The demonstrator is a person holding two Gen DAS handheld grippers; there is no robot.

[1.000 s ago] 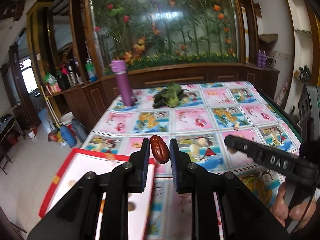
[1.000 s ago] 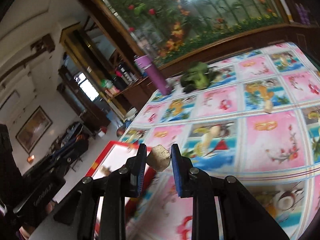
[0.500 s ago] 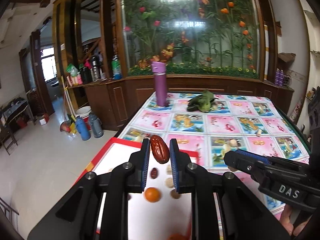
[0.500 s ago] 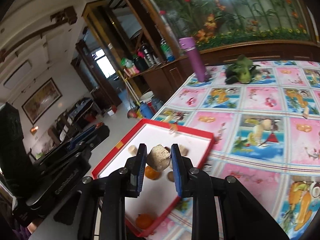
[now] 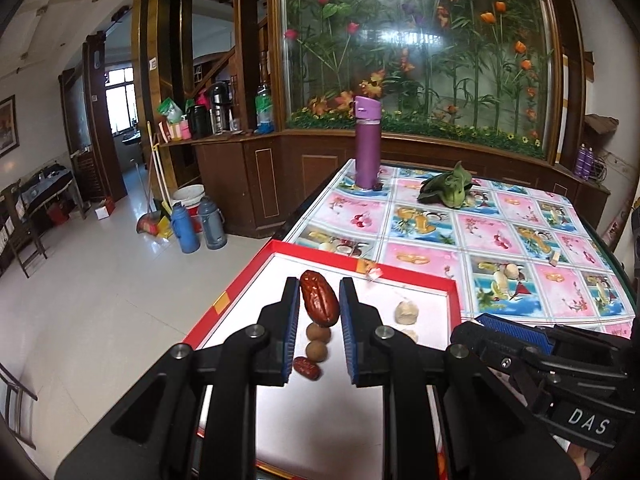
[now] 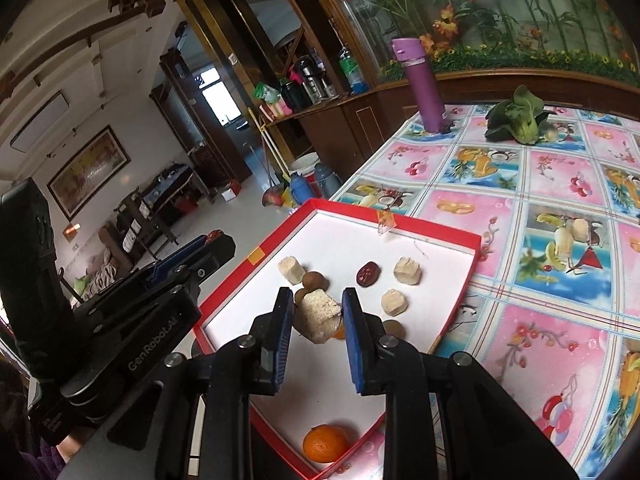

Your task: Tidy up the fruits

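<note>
Left gripper (image 5: pixel 319 312): I have it clamped on a red date (image 5: pixel 319 298), which stands on end between the blue pads, above the tray's white floor.
Right gripper (image 6: pixel 316 316): I have it closed on a pale, crumbly cube (image 6: pixel 318 315), pinched between both pads over the tray.
Tray (image 6: pixel 460 280): red rim, white inside, lying at the near corner of the table (image 6: pixel 560 184), which wears a fruit-print cloth.
Under my left jaws: two round brown fruits (image 5: pixel 318 333) in a row, then a second, smaller date (image 5: pixel 307 367) lying flat beside the left pad.
Tray contents, right view: three more pale cubes (image 6: pixel 407 271), a dark date (image 6: pixel 367 273) between two of them, brown round fruits near the held cube, and an orange (image 6: pixel 325 443) at the near corner.
Behind the held cube: a sliver of orange colour, probably another citrus, but I can't tell from here.
Far end of table: a purple bottle (image 5: pixel 367 148) upright, and a leafy green vegetable (image 5: pixel 448 189) lying well apart from the tray.
</note>
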